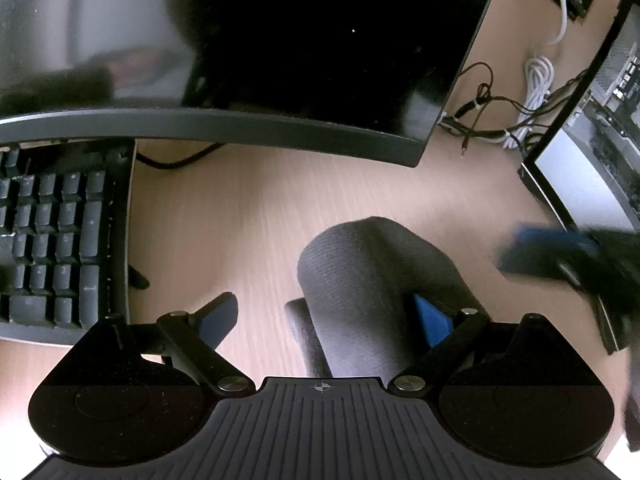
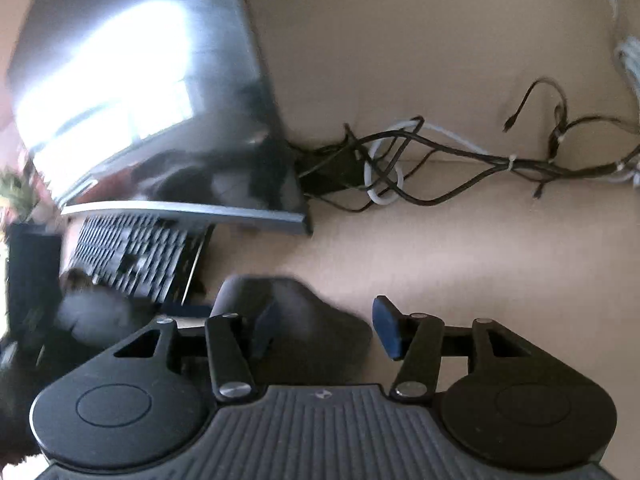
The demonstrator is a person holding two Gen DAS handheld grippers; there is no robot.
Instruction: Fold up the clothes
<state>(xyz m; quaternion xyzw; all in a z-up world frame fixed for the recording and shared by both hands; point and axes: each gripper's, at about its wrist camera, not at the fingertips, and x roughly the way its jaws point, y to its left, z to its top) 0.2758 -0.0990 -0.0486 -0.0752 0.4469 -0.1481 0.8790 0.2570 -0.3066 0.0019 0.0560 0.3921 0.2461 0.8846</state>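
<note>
Left tool point(image 1: 326, 316) gapes around grey garment point(image 1: 372, 276).

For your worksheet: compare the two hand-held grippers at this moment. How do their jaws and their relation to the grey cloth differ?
The left gripper has its jaws spread wide, the grey ribbed cloth between them, nearer its right pad. The right gripper has narrower jaws, the cloth against its left pad, the right pad over the bare wooden desk. Both have blue pads and black arms; neither clamps the cloth.
</note>
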